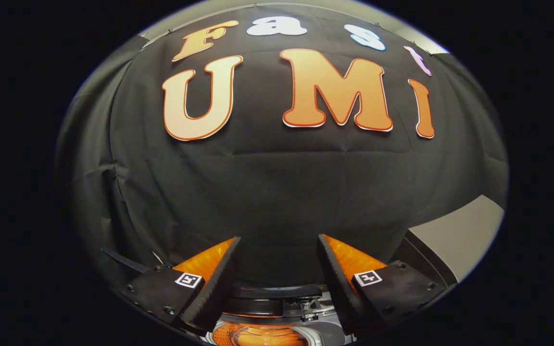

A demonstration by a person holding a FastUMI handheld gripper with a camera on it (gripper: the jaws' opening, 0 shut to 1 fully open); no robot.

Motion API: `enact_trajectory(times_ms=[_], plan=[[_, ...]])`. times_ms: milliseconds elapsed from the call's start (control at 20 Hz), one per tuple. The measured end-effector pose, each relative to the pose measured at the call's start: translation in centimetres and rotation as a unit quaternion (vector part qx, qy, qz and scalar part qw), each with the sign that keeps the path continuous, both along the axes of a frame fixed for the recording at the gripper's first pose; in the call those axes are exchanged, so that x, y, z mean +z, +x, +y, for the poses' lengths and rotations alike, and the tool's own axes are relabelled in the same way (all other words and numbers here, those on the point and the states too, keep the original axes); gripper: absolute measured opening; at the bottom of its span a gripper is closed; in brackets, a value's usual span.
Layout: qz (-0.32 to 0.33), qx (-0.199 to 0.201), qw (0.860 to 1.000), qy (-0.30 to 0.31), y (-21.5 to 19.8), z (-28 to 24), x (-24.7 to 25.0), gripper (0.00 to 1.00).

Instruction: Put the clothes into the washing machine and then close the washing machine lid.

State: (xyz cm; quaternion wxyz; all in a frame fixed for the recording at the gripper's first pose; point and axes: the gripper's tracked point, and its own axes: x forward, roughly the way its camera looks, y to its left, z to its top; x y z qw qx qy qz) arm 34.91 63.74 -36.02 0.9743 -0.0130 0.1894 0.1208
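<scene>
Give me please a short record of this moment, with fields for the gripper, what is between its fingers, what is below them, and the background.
gripper: open, fingers spread wide, raised and facing the booth wall
between fingers: nothing held
below fingers: part of the washing machine, dark and grey parts, with something orange at its lowest edge; cannot tell if it is clothes
lid state: cannot tell
background: black cloth wall
to the side: pale grey surface beyond the right finger
</scene>
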Motion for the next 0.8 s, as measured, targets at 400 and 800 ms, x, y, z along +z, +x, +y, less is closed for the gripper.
enact_trajectory(times_ms=[400,800], plan=[[-0.016,0.005,1.0,0.001,-3.9,-1.0,-0.1,0.99],[-0.026,0.008,1.0,0.001,-6.8,-1.8,-0.6,0.99]])
